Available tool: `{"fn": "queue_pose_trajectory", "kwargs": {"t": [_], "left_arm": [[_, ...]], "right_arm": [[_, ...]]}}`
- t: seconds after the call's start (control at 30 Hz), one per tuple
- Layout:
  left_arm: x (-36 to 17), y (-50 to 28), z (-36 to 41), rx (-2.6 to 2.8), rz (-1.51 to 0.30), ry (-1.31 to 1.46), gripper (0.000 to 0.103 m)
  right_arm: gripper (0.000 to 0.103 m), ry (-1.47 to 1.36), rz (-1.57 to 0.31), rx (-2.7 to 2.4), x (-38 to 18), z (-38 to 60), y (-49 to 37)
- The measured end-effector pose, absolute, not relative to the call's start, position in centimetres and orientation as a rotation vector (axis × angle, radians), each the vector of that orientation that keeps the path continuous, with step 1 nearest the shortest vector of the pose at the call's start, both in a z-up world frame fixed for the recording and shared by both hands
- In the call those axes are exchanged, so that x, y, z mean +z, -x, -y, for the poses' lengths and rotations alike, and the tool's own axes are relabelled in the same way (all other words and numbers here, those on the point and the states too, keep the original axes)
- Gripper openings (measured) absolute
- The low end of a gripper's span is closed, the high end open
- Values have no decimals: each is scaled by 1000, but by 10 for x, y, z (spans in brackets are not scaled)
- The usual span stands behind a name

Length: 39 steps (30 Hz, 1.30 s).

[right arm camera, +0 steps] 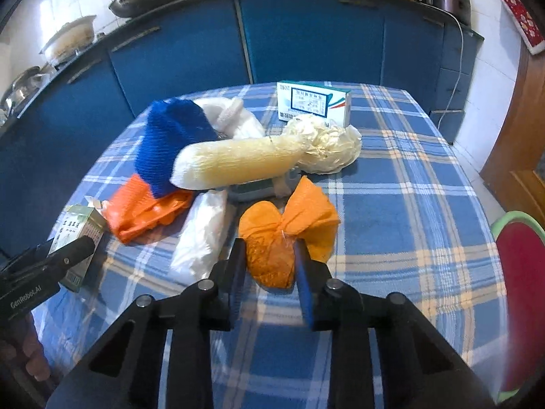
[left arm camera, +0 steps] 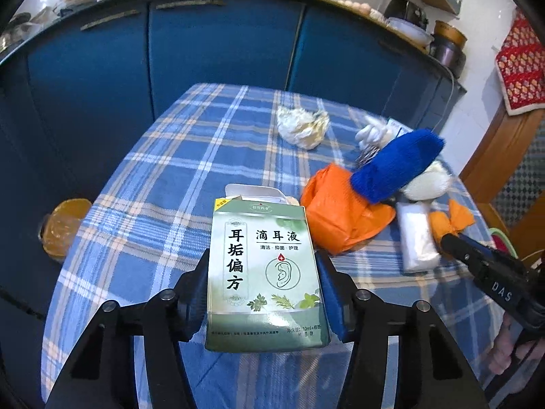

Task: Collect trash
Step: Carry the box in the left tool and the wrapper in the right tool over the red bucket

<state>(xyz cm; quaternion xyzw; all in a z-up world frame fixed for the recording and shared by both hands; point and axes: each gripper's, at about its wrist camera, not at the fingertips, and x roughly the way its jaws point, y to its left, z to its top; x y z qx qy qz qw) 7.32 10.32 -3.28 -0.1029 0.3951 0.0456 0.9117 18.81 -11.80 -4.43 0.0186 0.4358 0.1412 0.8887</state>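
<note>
My left gripper (left arm camera: 264, 293) is shut on a green ear-drop box (left arm camera: 265, 269), its top flap open, above the checked tablecloth (left arm camera: 163, 184). The box also shows in the right wrist view (right arm camera: 80, 238). My right gripper (right arm camera: 270, 266) is shut on an orange net wad (right arm camera: 289, 235), which shows small in the left wrist view (left arm camera: 451, 220). Other trash lies between them: an orange bag (right arm camera: 143, 208), a blue knit net (right arm camera: 170, 143), a cream foam net sleeve (right arm camera: 238, 160), a white plastic bag (right arm camera: 201, 235), crumpled paper (left arm camera: 301, 126).
A white and green medicine box (right arm camera: 313, 102) stands at the table's far side. Blue cabinets (left arm camera: 218, 41) run behind the table, with pots on the counter. An orange-lined bin (left arm camera: 63, 228) sits on the floor left of the table. A red chair (right arm camera: 521, 289) stands at the right.
</note>
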Motion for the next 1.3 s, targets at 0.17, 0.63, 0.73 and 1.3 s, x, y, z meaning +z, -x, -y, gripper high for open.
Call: {"fn": "queue_pose_trajectory", "kwargs": {"t": [0.17,0.63,0.73,1.3], "left_arm": [[-14,-60,-95,60,-761,213,59],[27,-56,-32,-102,-686,155,59],[30,-63,-14,-144,-684,141,59],[22,-100,127,-417,-736,21,59]], "right_arm": [[30,-68,-861,299,-27,128,-169],[30,-155,-767,218,17,186,-125],[30,-169,-754,178,22,203,-118],[30,-262,-757,-83,12,317,-92]]}}
